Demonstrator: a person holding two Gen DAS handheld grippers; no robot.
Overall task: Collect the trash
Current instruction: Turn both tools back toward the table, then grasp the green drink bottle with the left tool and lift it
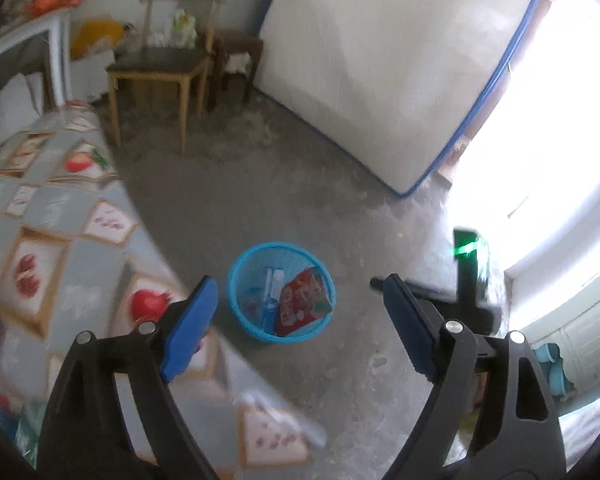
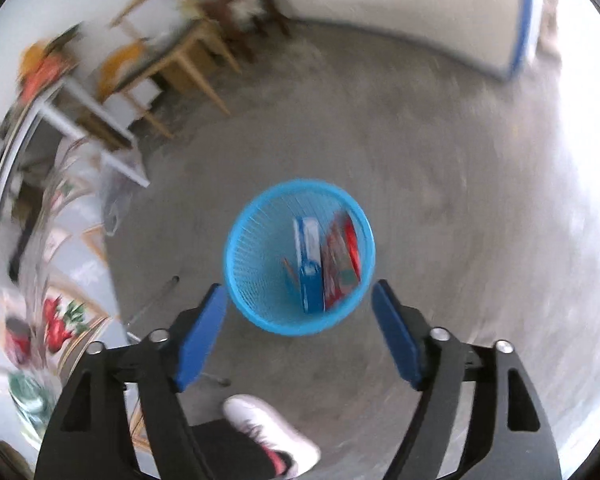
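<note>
A blue mesh trash basket (image 1: 244, 276) stands on the grey floor; it also shows in the right wrist view (image 2: 252, 248). Inside lie a red snack packet (image 1: 304, 300) (image 2: 338, 264) and a blue-and-white box (image 1: 271, 296) (image 2: 309, 256). My left gripper (image 1: 296, 320) is open and empty, held above the floor near the basket. My right gripper (image 2: 300, 328) is open and empty, right above the basket's near rim. The other gripper's black body (image 1: 460, 296) shows at the right of the left wrist view.
A bed with a fruit-pattern quilt (image 1: 52, 240) (image 2: 60, 280) fills the left. A wooden chair (image 1: 160, 68) and dark stool (image 1: 236, 60) stand at the back. A mattress (image 1: 380, 60) leans on the wall. The person's shoe (image 2: 272, 428) is below the right gripper.
</note>
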